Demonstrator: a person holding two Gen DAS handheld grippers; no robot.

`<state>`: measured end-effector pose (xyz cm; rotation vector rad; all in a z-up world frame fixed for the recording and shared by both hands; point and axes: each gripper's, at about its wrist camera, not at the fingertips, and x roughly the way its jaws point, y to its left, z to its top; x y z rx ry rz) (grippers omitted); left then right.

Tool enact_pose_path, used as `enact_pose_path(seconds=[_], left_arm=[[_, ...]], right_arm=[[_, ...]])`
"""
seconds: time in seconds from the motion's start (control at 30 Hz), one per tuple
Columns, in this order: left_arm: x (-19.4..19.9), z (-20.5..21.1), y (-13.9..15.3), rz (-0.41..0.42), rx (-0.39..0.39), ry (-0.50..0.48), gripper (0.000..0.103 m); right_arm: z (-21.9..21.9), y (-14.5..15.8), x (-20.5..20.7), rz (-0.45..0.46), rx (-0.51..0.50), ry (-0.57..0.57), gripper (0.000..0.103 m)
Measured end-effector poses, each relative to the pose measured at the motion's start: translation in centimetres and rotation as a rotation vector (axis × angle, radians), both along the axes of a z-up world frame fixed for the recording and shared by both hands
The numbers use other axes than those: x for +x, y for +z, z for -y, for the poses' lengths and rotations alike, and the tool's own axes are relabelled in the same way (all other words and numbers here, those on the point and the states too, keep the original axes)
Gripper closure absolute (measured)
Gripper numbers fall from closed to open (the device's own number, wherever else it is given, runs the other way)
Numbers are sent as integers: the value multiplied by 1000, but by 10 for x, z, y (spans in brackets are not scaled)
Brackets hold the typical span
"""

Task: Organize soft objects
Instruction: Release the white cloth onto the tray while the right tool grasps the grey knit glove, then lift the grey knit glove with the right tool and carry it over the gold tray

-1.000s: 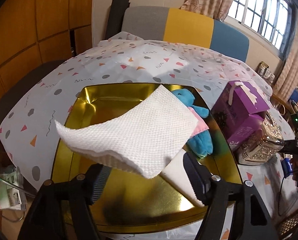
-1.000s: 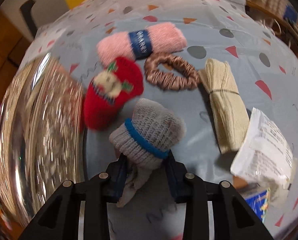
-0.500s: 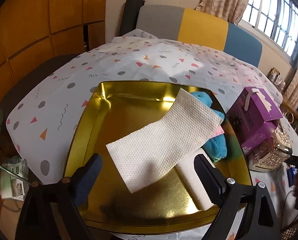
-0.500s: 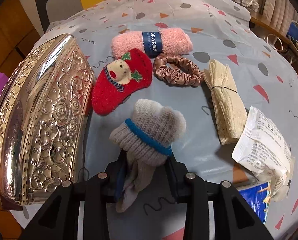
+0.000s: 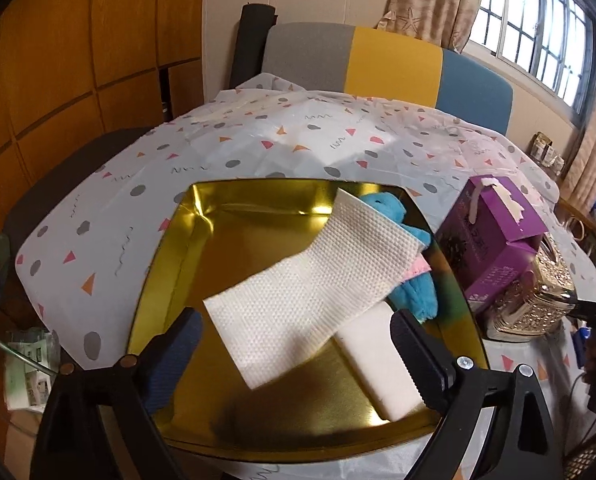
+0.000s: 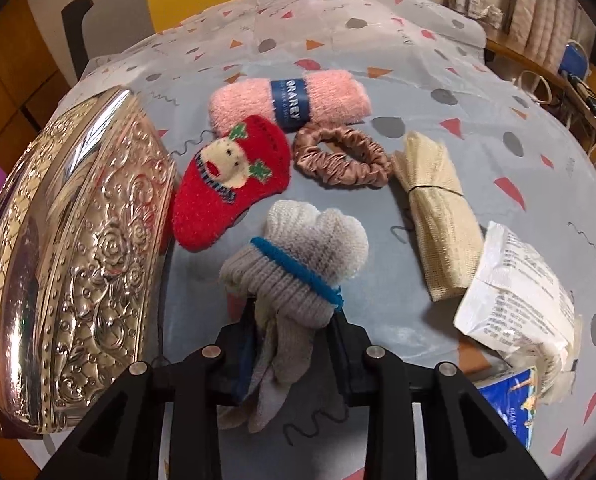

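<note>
From my left wrist view, my left gripper had just been opening and stood wide with nothing between the pads; the white cloth lay free in the gold tray, draped over the blue plush toy and a white bar. So I judged three soft things were already put away. The cloth covered much of the toy, and my right finger cut off the bar's near end.

From my right wrist view, my right gripper had just been closing and was clamped narrowly on the grey knitted glove, not yet carried over. Left on the tablecloth: the pink yarn, red sock, scrunchie, beige bundle and white packet. The embossed silver box hid the tray from here.
</note>
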<state>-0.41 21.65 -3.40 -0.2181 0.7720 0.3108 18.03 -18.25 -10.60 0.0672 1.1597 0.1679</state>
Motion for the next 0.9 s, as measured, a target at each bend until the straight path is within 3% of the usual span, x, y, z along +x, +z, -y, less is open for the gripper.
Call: enact_pose_path(seconds=[0.17, 0.47, 0.9], left_arm=[[-5, 7, 0, -5, 8, -10, 8], [-10, 12, 1, 3, 3, -30, 8], [-11, 6, -10, -17, -32, -20, 8]], right_arm=[[12, 7, 2, 28, -23, -58, 74], [47, 29, 0, 106, 74, -185, 74], [29, 114, -33, 319, 133, -108, 74]])
